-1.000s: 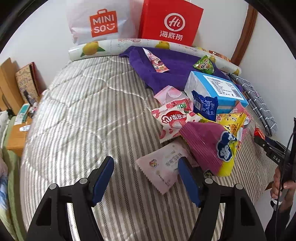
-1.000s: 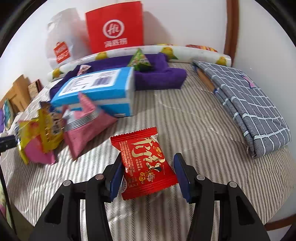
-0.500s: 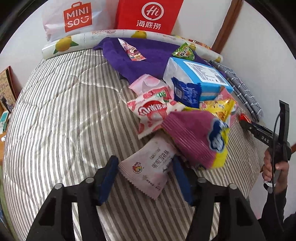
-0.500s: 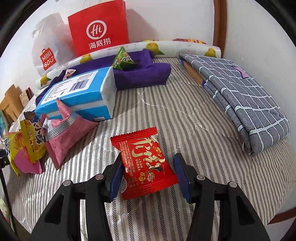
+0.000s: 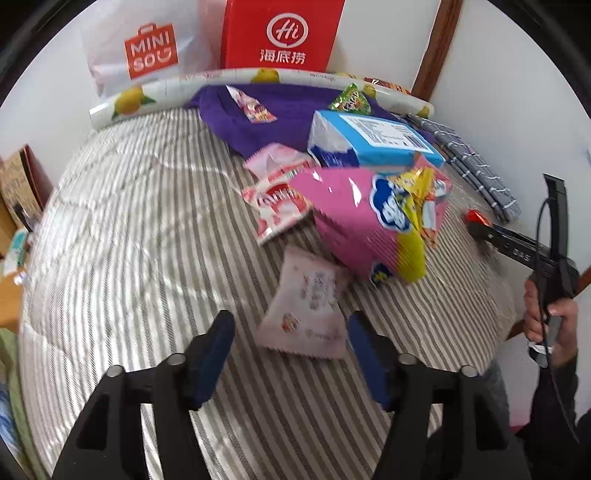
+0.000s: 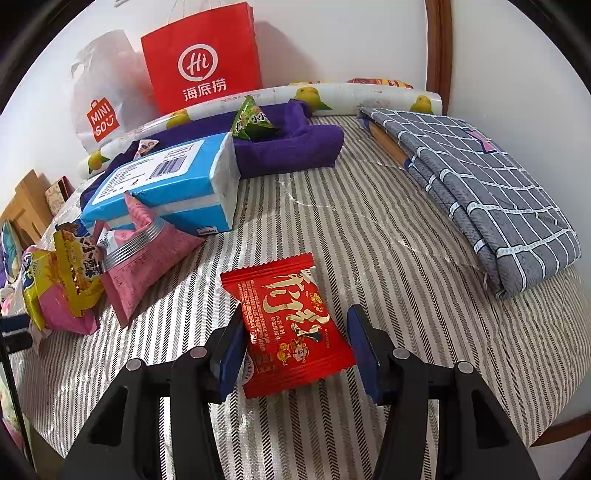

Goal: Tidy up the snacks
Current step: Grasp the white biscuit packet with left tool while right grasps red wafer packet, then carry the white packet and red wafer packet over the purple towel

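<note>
**Working the snack pile from both sides, red packet in the right jaws**

Looking down my left gripper [image 5: 288, 341] first: jaws are opening, and the pale pink sachet [image 5: 304, 302] lies on the striped bedcover [image 5: 129, 240] between the blue pads, nearer the right one. I see a gap on the left side; contact on the right is too blurred to call. Not gripped as far as I can tell.

Just past it, the big pink-and-yellow bag [image 5: 365, 229] is tilted up over the heap, with a red-and-white packet [image 5: 277, 203] to its left and the blue box [image 5: 373, 144] behind. Further back, the purple towel [image 5: 280, 110] carries a small pink candy packet [image 5: 251, 107] and a green triangular packet [image 5: 351, 101]. At the wall: white MINISO bag [image 5: 144, 55], red paper bag [image 5: 284, 33].

Only this view shows my right hand [image 5: 550, 314] on its handle, far right.

Right gripper [image 6: 295, 336]: partly closed around the red snack packet [image 6: 284, 321], left pad pressed into its edge, right pad at the other edge. Packet rests on the cover, apart from the pile.

Only this view shows the pink pouch [image 6: 147, 258] leaning against the blue box, and the whole folded grey checked cloth [image 6: 480, 192] on the right.
</note>
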A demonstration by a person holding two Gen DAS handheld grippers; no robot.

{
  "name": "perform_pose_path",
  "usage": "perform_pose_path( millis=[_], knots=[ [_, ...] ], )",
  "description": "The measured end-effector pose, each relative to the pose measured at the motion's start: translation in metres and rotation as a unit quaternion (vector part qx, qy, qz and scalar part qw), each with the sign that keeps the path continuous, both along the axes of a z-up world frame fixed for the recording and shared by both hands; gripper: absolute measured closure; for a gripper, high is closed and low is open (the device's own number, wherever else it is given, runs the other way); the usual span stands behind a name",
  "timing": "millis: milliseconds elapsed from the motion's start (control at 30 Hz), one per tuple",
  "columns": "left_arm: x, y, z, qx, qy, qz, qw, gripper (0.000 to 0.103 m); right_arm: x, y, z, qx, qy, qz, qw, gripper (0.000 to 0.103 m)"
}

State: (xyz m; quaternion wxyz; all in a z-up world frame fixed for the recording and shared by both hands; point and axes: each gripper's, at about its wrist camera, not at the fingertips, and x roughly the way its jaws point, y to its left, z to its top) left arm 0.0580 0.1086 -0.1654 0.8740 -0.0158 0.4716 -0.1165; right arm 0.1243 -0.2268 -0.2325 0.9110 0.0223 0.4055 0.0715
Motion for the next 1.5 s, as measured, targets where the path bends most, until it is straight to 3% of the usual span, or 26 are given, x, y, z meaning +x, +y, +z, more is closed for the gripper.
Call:
perform_pose_path(
  millis=[233,333,400,600,1000,1233,1500],
  knots=[
    [0.021,-0.020,-0.011,0.038,0.013,-0.018,0.9990,0.039,-0.006,-0.001,0.001,-0.006,-0.001,-0.001,1.000,0.050],
    [0.023,-0.031,-0.017,0.078,0.002,-0.015,0.9968,0.040,-0.010,-0.002,0.003,-0.012,-0.002,-0.003,1.000,0.050],
    [0.020,-0.033,-0.015,0.074,-0.002,-0.016,0.9971,0.055,-0.011,-0.003,0.004,-0.012,-0.001,-0.004,1.000,0.050],
    [0.008,-0.022,-0.009,0.091,-0.001,0.009,0.9958,0.060,-0.015,-0.001,0.009,-0.009,-0.003,0.000,1.000,0.050],
    [-0.025,0.012,0.038,0.038,-0.029,0.076,0.9959,0.060,-0.032,0.018,0.042,-0.012,-0.010,0.016,1.000,0.050],
    [-0.025,0.000,0.073,0.016,-0.058,0.070,0.9958,0.060,-0.044,0.034,0.081,-0.053,-0.043,0.013,0.998,0.050],
    [0.000,-0.036,0.102,-0.003,-0.075,0.042,0.9963,0.060,-0.037,0.047,0.108,-0.048,-0.050,0.029,0.997,0.050]
  ],
)
